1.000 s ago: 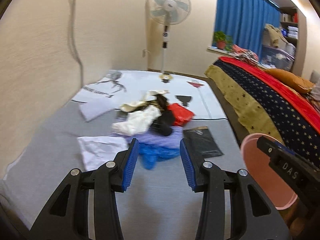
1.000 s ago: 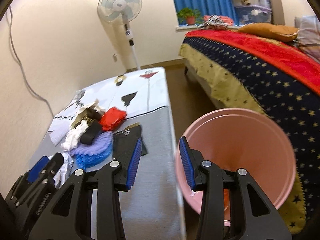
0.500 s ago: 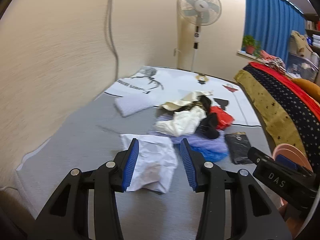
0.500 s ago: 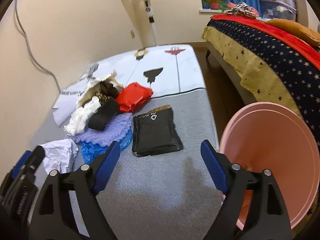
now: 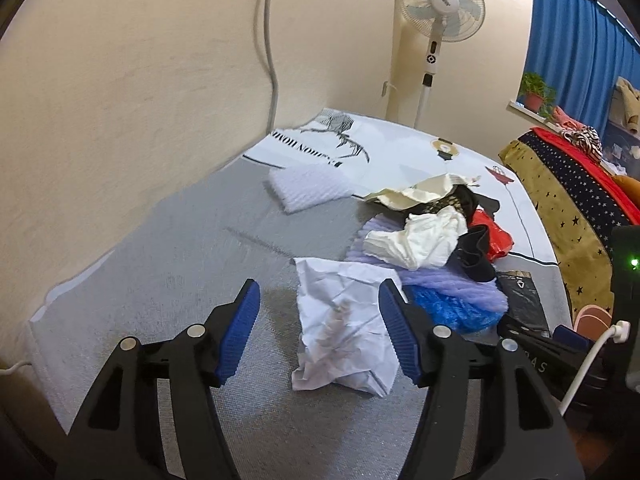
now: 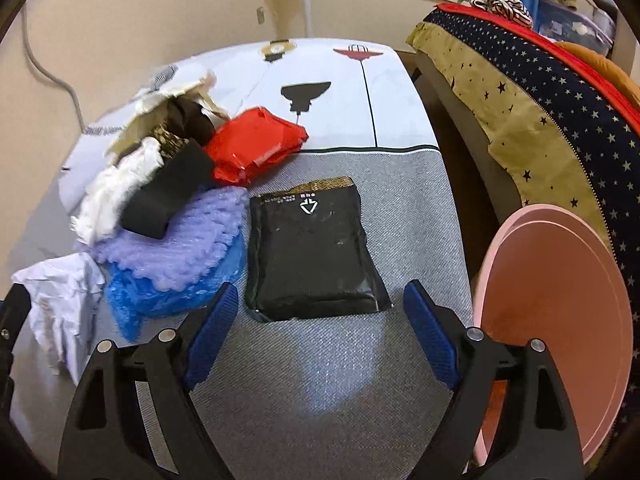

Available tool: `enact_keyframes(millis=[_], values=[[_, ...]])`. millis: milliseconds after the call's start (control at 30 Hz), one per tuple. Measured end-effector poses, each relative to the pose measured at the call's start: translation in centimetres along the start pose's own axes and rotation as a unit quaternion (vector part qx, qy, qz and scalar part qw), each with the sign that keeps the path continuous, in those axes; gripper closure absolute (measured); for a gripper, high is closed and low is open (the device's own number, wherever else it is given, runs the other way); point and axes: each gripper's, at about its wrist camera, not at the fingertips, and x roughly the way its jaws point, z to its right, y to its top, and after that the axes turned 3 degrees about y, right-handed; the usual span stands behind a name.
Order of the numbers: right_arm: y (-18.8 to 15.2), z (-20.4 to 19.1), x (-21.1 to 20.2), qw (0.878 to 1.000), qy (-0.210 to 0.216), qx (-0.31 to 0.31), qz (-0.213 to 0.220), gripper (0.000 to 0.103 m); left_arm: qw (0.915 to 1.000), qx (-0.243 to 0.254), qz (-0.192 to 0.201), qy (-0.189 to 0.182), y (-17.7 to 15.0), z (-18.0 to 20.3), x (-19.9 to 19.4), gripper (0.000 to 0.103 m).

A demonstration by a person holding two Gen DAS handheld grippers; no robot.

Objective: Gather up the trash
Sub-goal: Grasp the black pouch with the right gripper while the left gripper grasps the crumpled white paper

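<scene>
Grey mat (image 5: 168, 280) underneath, strewn with trash. Left gripper (image 5: 320, 332) just widened, spread around crumpled white paper (image 5: 344, 328), pads not touching. Right gripper (image 6: 320, 332) just opened wide, nothing held; black pouch (image 6: 312, 256) straight ahead, pink bin (image 6: 560, 320) off right.

Low mattress (image 6: 360, 360), grey knit cover on the near half, white printed sheet (image 6: 340, 92) on the far half. Crumpled white paper (image 5: 340, 320) near the near edge. Trash heap mid-surface: blue bag (image 6: 168, 288), purple wrap (image 6: 180, 240), white tissue (image 5: 420, 236), red bag (image 6: 256, 148). Black pouch (image 6: 308, 252) flat by the right edge. White foam pad (image 5: 308, 186) toward the wall-side edge.
</scene>
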Motion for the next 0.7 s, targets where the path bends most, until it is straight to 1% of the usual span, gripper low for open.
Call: enact_keyframes(millis=[133,200,267,333,467,533,600,633,667,700], values=[[0.3,0.0,0.3,1.000,-0.006,0.001,0.001,0.021,0.9999,-0.007,-0.013,0.000,-0.1,-0.4,0.7,0.042],[0.2,0.0,0.3,1.000,-0.005,0.002,0.004,0.026,0.9997,-0.010,-0.022,-0.004,-0.2,-0.6,1.1,0.042],[0.3,-0.1,0.2,1.000,-0.002,-0.001,0.009,0.037,0.9996,-0.010,-0.027,-0.005,-0.2,-0.5,1.5,0.042],[0.3,0.0,0.0,1.000,0.000,-0.001,0.012,0.042,0.9994,-0.008,-0.032,-0.010,-0.2,-0.3,1.8,0.042],[0.2,0.2,-0.2,1.000,0.003,0.000,0.017,0.046,0.9989,-0.006,-0.041,-0.021,-0.3,-0.1,2.3,0.043],[0.1,0.3,-0.4,1.000,0.000,0.001,0.021,0.047,0.9987,-0.005,-0.043,-0.025,-0.3,-0.1,2.4,0.048],[0.1,0.5,-0.6,1.000,-0.002,0.003,0.025,0.048,0.9984,-0.006,-0.047,-0.030,-0.3,-0.1,2.7,0.060],[0.0,0.7,-0.8,1.000,-0.001,0.005,0.026,0.048,0.9983,-0.005,-0.049,-0.032,-0.3,0.0,2.7,0.064],[0.0,0.9,-1.0,1.000,0.000,0.008,0.028,0.048,0.9982,-0.004,-0.050,-0.034,-0.3,0.0,2.7,0.071],[0.0,1.0,-1.1,0.999,0.000,0.009,0.031,0.048,0.9980,-0.002,-0.050,-0.039,-0.4,0.2,2.7,0.075]])
